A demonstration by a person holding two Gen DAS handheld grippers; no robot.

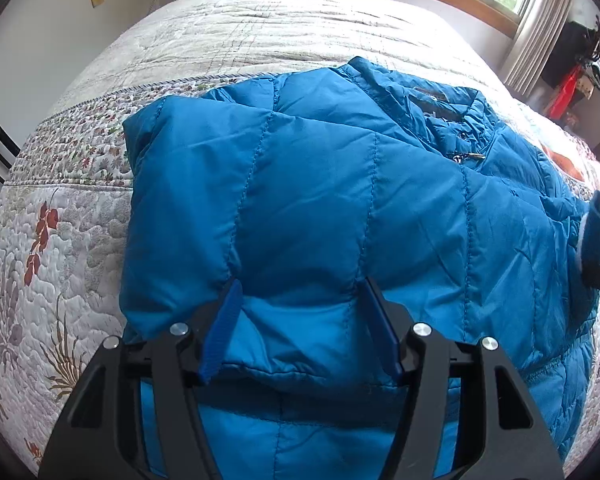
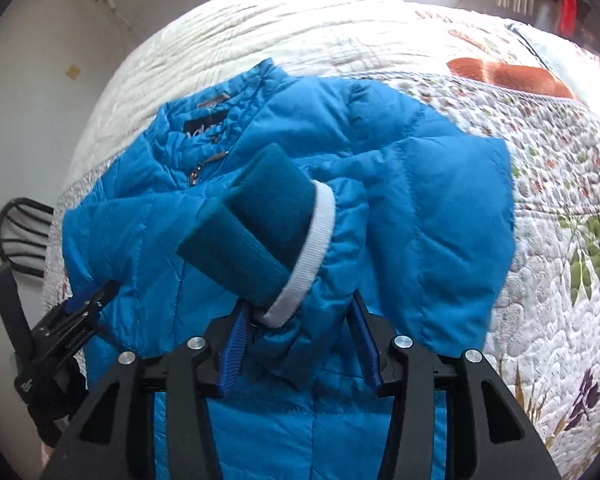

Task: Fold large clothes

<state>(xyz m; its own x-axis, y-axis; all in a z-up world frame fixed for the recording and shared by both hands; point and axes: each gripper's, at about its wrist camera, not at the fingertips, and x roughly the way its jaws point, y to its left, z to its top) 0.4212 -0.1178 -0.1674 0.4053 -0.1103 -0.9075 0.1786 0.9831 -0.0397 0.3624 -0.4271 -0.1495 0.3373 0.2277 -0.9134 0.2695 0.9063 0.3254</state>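
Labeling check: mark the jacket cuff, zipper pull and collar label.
cuff (image 2: 260,220): right wrist view, dark knit band.
zipper pull (image 2: 196,174): right wrist view, metal tab.
collar label (image 2: 200,131): right wrist view, dark patch.

We see the left gripper (image 1: 300,292) with its jaws spread around a puffed fold of the blue jacket (image 1: 340,184), which lies on the floral quilt (image 1: 60,248). A teal cuff (image 1: 598,232) shows at right edge.

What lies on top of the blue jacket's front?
A sleeve folded across the jacket, its teal cuff near the right tool. The front beneath the sleeve is covered and cannot be seen.
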